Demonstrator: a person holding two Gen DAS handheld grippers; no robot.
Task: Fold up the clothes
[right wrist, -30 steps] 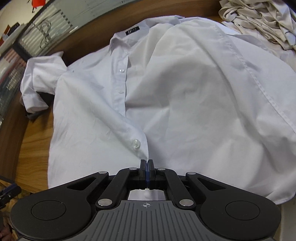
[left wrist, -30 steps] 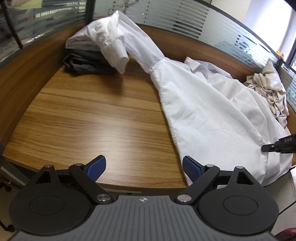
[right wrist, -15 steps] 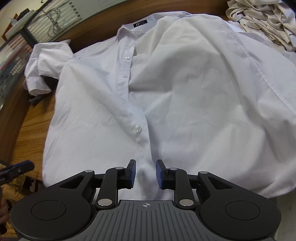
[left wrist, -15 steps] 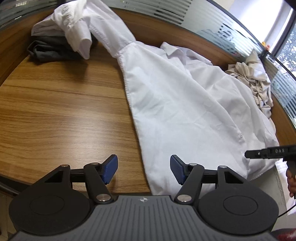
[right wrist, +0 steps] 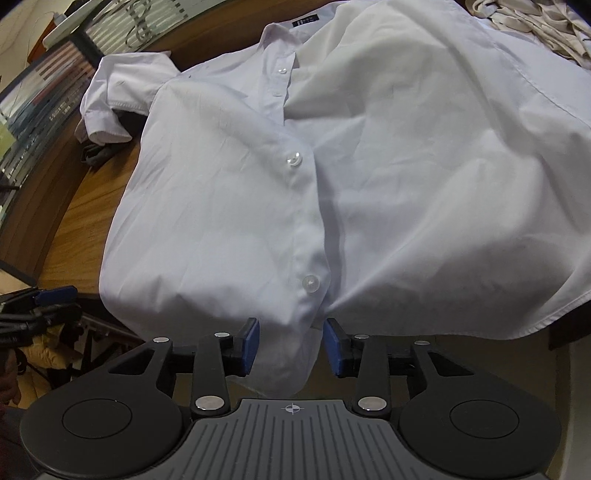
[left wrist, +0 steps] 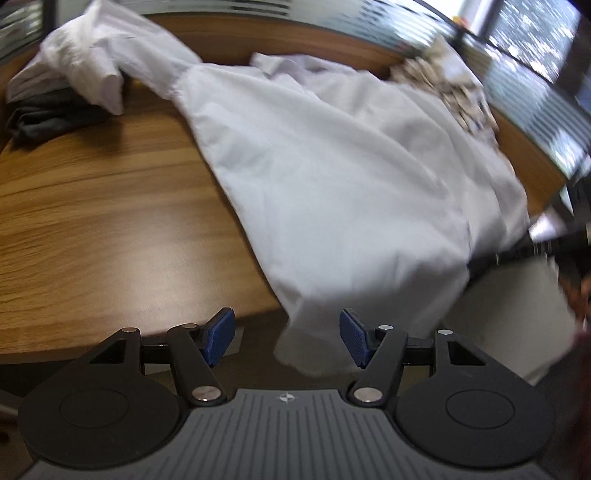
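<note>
White shirt (right wrist: 369,166) overhangs the worktop (left wrist: 92,221) near edge; bare wood lies left. Collar points away. Left claw (left wrist: 286,341) gapes; right claw (right wrist: 291,347), just opening, straddles the hem unclamped.

Left view's smeared with motion blur: the beige heap (left wrist: 448,79) far beyond the left claw (left wrist: 286,338) is just a mottled smudge. The right claw (left wrist: 532,247), off to its right, shows only as a dark streak cut by the frame edge. In the right view, the collar label (right wrist: 304,21), far ahead of that claw, is too small to read. The dark garment (right wrist: 98,155) is mostly hidden under the white shirt (right wrist: 406,166)'s sleeve.
</note>
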